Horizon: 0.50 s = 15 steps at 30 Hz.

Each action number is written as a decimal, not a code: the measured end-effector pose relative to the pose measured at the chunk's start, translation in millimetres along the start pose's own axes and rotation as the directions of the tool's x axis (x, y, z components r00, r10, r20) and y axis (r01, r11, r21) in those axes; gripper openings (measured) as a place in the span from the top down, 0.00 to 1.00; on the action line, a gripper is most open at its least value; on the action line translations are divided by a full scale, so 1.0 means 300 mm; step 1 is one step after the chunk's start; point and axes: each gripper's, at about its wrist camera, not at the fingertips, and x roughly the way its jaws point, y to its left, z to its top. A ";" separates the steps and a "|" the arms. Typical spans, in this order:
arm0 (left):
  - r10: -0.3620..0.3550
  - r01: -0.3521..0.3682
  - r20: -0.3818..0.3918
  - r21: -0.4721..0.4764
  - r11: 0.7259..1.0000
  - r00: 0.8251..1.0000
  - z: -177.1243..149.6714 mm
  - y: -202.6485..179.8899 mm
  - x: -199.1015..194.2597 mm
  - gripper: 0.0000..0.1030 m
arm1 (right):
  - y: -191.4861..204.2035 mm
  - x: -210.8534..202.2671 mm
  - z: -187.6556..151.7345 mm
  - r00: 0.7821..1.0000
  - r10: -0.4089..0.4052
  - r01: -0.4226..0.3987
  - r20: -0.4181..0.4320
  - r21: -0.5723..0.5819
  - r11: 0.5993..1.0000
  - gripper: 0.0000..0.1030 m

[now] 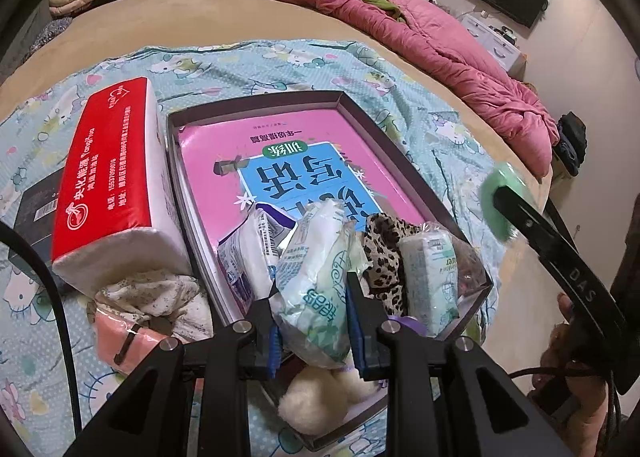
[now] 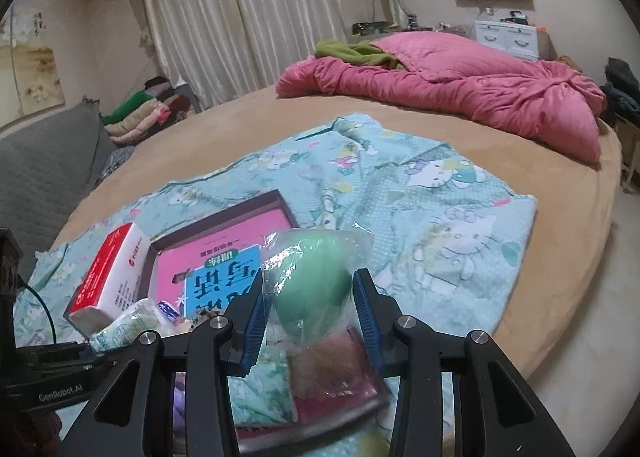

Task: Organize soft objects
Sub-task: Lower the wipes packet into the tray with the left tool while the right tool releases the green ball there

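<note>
My left gripper (image 1: pixel 312 321) is shut on a soft white-and-green tissue pack (image 1: pixel 316 281) and holds it over the near end of a shallow dark box (image 1: pixel 256 103). In the box lie a pink book (image 1: pixel 280 161), a leopard-print cloth (image 1: pixel 386 253), another wrapped pack (image 1: pixel 430 277), a blue-white pack (image 1: pixel 248 253) and white fluffy balls (image 1: pixel 310 401). My right gripper (image 2: pixel 310 305) is shut on a green sponge in clear wrap (image 2: pixel 310 289), held above the bed right of the box (image 2: pixel 224 217); the sponge also shows in the left wrist view (image 1: pixel 498 201).
A red-and-white tissue package (image 1: pixel 108 177) lies left of the box on a Hello Kitty sheet (image 2: pixel 420 193). White and pink cloths (image 1: pixel 152 309) lie below it. A pink quilt (image 2: pixel 460 89) sits at the far bed side. A dark red item (image 2: pixel 340 381) lies under my right gripper.
</note>
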 end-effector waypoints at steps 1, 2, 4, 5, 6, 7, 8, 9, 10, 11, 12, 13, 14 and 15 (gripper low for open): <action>-0.001 0.001 0.001 0.002 1.000 1.000 0.001 -0.001 0.002 0.74 | 0.008 0.013 0.004 1.000 0.006 -0.006 -0.005 0.001 1.000 0.59; 0.000 0.000 0.002 0.005 1.000 1.000 0.001 -0.001 0.004 0.74 | 0.015 0.023 0.007 1.000 0.010 -0.010 -0.008 0.001 1.000 0.59; -0.001 0.001 0.004 0.010 1.000 1.000 -0.001 -0.003 0.006 0.74 | 0.028 0.047 0.016 1.000 0.013 -0.013 -0.012 -0.006 1.000 0.59; 0.000 0.000 0.005 0.012 1.000 1.000 -0.002 -0.004 0.007 0.74 | 0.035 0.062 0.021 1.000 0.013 -0.013 -0.015 -0.012 1.000 0.59; -0.002 0.002 0.006 0.011 1.000 1.000 -0.002 -0.004 0.007 0.74 | 0.041 0.077 0.027 1.000 0.011 -0.011 -0.015 -0.016 1.000 0.59; -0.003 0.003 0.006 0.011 1.000 1.000 -0.002 -0.004 0.009 0.74 | 0.046 0.099 0.036 1.000 0.012 -0.012 -0.023 -0.019 1.000 0.59; -0.003 0.003 0.006 0.012 1.000 1.000 -0.001 -0.004 0.010 0.74 | 0.050 0.119 0.042 0.999 0.012 -0.013 -0.033 -0.019 1.000 0.59; -0.004 0.004 0.005 0.012 1.000 1.000 -0.001 -0.004 0.010 0.74 | 0.053 0.139 0.048 0.999 0.013 -0.014 -0.041 -0.017 1.000 0.59; -0.005 0.005 0.004 0.013 1.000 1.000 -0.001 -0.004 0.011 0.74 | 0.057 0.157 0.053 0.999 0.016 -0.016 -0.052 -0.015 1.000 0.59; -0.005 0.005 0.003 0.013 1.000 1.000 -0.002 -0.004 0.011 0.73 | 0.060 0.180 0.057 0.998 0.015 -0.016 -0.066 -0.014 1.000 0.59; -0.006 0.006 0.002 0.014 1.000 1.000 -0.003 -0.004 0.010 0.73 | 0.065 0.197 0.059 0.997 0.018 -0.019 -0.080 -0.015 1.000 0.59; -0.005 0.005 0.001 0.015 1.000 1.000 -0.004 -0.005 0.012 0.73 | 0.070 0.217 0.061 0.995 0.022 -0.024 -0.095 -0.016 1.000 0.59; -0.006 0.006 0.000 0.015 1.000 1.000 -0.004 -0.003 0.013 0.73 | 0.073 0.226 0.062 0.994 0.025 -0.027 -0.102 -0.017 0.999 0.59; -0.008 0.008 -0.001 0.015 1.000 1.000 -0.004 -0.002 0.014 0.73 | 0.079 0.241 0.062 0.993 0.028 -0.031 -0.118 -0.022 0.999 0.59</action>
